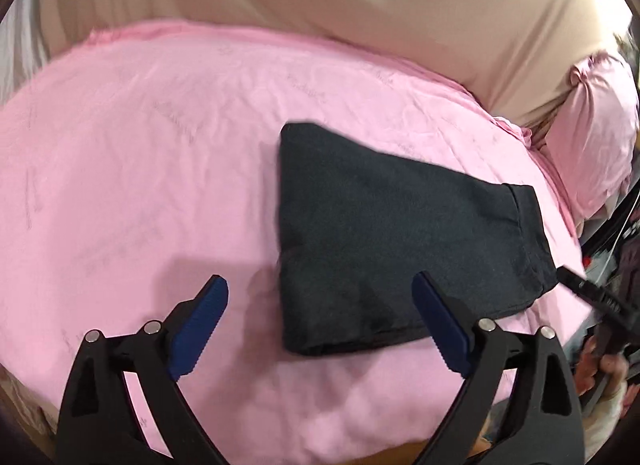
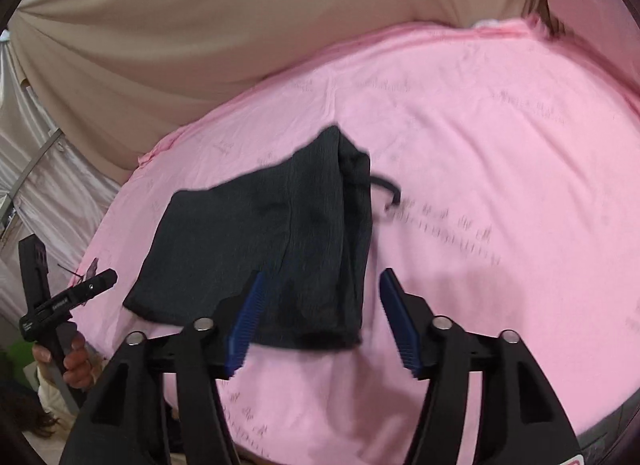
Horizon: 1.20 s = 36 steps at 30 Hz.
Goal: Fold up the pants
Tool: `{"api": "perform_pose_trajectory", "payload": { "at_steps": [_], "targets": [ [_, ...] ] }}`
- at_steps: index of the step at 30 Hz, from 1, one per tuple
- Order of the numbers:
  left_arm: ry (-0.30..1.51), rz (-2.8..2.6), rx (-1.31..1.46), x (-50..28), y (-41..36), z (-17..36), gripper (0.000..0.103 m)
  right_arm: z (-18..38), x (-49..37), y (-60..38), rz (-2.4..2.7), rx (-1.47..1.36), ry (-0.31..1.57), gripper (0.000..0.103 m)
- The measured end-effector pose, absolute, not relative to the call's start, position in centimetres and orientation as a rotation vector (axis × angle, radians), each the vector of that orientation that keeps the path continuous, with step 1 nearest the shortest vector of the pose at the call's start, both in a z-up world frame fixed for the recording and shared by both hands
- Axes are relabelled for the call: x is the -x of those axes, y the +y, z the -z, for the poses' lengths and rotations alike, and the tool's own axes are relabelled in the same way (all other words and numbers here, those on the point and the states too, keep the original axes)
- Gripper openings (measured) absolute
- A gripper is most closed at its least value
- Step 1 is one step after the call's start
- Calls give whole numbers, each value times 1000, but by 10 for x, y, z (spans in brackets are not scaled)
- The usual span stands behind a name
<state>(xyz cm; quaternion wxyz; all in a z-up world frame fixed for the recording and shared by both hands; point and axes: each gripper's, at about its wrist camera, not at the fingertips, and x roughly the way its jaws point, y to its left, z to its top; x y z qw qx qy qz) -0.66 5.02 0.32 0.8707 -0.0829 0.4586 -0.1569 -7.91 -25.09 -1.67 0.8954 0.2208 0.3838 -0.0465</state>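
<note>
Pants [image 1: 384, 249] are lying folded into a compact dark bundle on the pink bedsheet [image 1: 140, 145]; we're holding left gripper [image 1: 324, 325] and right gripper [image 2: 320, 321] wide apart, empty, folding looking essentially finished.

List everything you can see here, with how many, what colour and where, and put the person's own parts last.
pants: one, dark charcoal, folded into a compact bundle in the middle of the bed, not held
drawstring: one, black, sticking out from the bundle's far right edge onto the sheet
sheet: one, pink with faint print, covering the bed
pillow: one, pink, at the bed's far right corner in the left wrist view
curtain: beige fabric behind the bed
left gripper: one, black with blue fingers, open, near edge of the bundle between the fingers
right gripper: one, black with blue fingers, open, over the bundle's near right corner
hand: one, holding the left gripper's handle
</note>
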Motion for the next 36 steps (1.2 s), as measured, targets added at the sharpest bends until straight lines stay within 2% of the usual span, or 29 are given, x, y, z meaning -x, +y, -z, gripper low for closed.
{"api": "perform_pose_trajectory", "payload": {
  "at_steps": [4,5,6,7,8,9,10,13,15,17,19,21,27,31,32,33,35,36],
  "targets": [
    [1069,330,327,-4,68,33,86,45,74,-247,87,-544,826,64],
    [1043,322,319,-2,67,31,74,47,73,-246,86,-549,820,64],
    [1051,352,317,-3,64,32,48,47,70,-246,88,-551,816,60],
    [1071,402,339,-5,60,34,36,47,67,-246,74,-562,813,47],
    [1089,408,351,-8,58,37,22,45,66,-243,83,-551,815,43],
    [1090,399,337,-11,56,36,14,41,64,-240,86,-531,816,38],
    [1087,405,328,-11,56,33,13,35,64,-235,83,-512,815,32],
    [1043,441,338,-3,69,6,12,13,71,-225,54,-492,776,28],
    [1044,442,328,3,77,-2,12,11,77,-218,46,-457,782,27],
    [1077,428,291,2,78,11,13,34,71,-218,77,-427,856,29],
    [1151,411,313,-6,78,39,14,48,72,-222,79,-460,846,36],
    [1124,396,306,-2,79,31,16,44,76,-226,88,-512,836,39],
    [872,303,115,24,59,-44,17,-25,75,-200,145,-342,654,37],
    [865,366,136,-10,29,-54,18,-46,22,-170,32,-223,632,36],
    [890,361,133,-24,19,-47,22,-45,6,-170,26,-203,648,35],
    [907,349,126,-36,14,-40,26,-37,-12,-174,50,-184,675,33],
    [964,275,88,-63,2,-15,27,-7,-47,-202,146,-197,767,33],
    [1005,228,67,-80,1,4,27,7,-54,-220,189,-226,802,16]
  ]
}}
